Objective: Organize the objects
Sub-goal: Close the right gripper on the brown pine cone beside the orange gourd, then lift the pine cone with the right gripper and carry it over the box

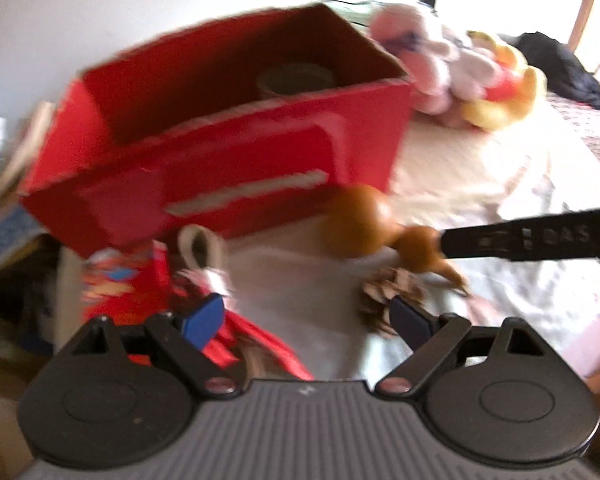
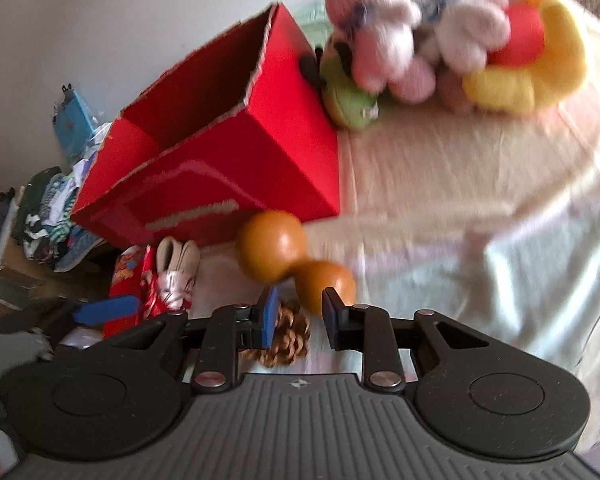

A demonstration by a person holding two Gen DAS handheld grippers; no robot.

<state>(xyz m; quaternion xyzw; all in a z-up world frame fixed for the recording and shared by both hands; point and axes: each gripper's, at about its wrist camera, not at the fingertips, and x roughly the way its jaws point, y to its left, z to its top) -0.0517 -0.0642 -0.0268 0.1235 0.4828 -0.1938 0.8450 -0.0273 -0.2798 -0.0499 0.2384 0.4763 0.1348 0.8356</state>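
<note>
Low over the bed, left gripper [image 1: 306, 322] spread wide, empty, right gripper [image 2: 298, 316] parted around gourd [image 2: 296, 260], beside red box [image 2: 228, 152].

My left black two-finger gripper with blue pads [image 1: 306, 320] sits low centre of the left wrist view, jaws spread wide, nothing between the pads [image 1: 204, 320]. Its grey ribbed body fills the bottom edge, both black round pivot housings showing. My right black two-finger gripper with blue pads [image 2: 298, 316] sits low centre of the right wrist view, jaws set at a narrower gap, not fully closed; whether the pads [image 2: 269, 316] touch anything is too blurred to tell. In the left wrist view its black finger reaches in from the right edge, mid-height.
</note>
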